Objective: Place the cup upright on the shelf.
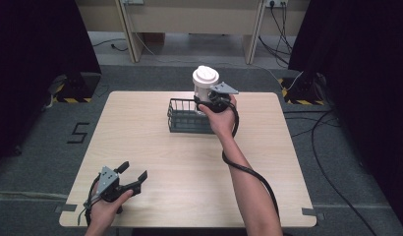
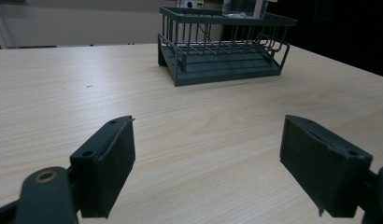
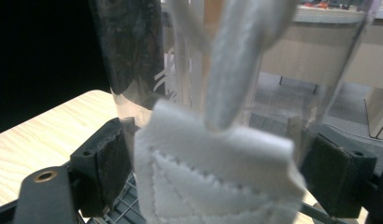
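High view, left to right: the left gripper [image 1: 133, 174] sits at the near left corner of the wooden table [image 1: 155, 147], jaws spread wide with bare tabletop between them, well apart from everything else. Farther back, at the middle of the table, stands the dark wire basket [image 1: 182, 118]. Just above its right end, the right gripper [image 1: 205, 102] pinches a clear bottle [image 1: 204, 87] with a white lid, held upright; in the right gripper view both jaws press its transparent sides, a white fabric strap [image 3: 213, 177] hanging in front
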Demonstrator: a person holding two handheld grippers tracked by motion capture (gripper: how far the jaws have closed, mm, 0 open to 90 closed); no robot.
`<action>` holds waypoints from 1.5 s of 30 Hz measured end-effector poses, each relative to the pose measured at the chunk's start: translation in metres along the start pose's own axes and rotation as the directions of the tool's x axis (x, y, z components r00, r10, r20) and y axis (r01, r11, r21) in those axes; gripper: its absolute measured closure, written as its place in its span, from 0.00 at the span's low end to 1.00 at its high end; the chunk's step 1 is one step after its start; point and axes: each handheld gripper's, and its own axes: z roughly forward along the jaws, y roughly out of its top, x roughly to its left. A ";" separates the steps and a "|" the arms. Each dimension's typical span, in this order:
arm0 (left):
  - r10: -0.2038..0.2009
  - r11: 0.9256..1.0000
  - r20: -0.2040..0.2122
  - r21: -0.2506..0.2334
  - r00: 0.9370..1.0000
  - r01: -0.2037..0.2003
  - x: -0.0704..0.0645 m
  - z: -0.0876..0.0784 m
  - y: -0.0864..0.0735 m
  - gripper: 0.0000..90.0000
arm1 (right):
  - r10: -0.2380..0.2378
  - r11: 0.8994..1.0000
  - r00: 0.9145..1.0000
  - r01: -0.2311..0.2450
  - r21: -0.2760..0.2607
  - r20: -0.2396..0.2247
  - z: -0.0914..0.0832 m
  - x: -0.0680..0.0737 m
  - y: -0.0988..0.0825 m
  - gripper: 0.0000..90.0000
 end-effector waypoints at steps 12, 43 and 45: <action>-0.002 1.000 0.002 -0.002 1.000 0.002 0.000 0.000 0.000 0.19 | -0.004 1.000 1.000 0.004 0.007 0.009 0.007 0.000 -0.001 0.20; 0.000 1.000 0.006 -0.001 1.000 0.000 0.001 -0.001 0.000 0.19 | 0.009 0.997 0.999 -0.011 0.072 0.032 0.024 0.002 -0.035 0.20; 0.001 1.000 0.006 -0.001 1.000 -0.001 0.001 0.000 0.000 0.20 | 0.007 0.997 0.999 -0.009 0.074 0.031 0.024 0.002 -0.034 0.20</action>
